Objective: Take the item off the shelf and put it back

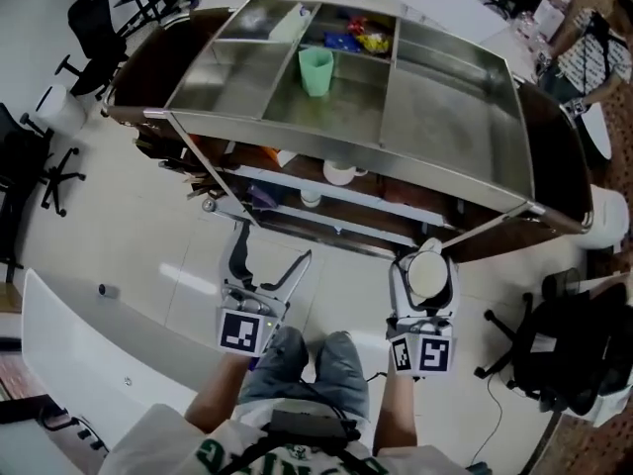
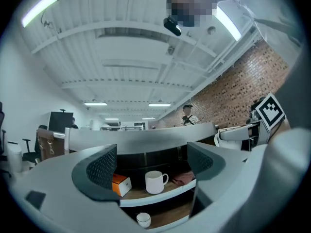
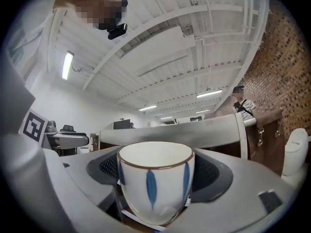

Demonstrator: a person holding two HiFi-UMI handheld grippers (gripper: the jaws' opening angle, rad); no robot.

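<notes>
Open office kind of space: pale glossy floor (image 1: 148, 255), black office chairs (image 1: 94, 28) scattered around the edges, a white curved desk (image 1: 79, 334) lower left. Brick wall (image 2: 243, 81) on one side, white ribbed ceiling (image 2: 121, 47) with strip lights (image 2: 41, 6) on.

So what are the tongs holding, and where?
The right tongs grip the cup by its opposite sides. The left tongs are open and empty.
</notes>
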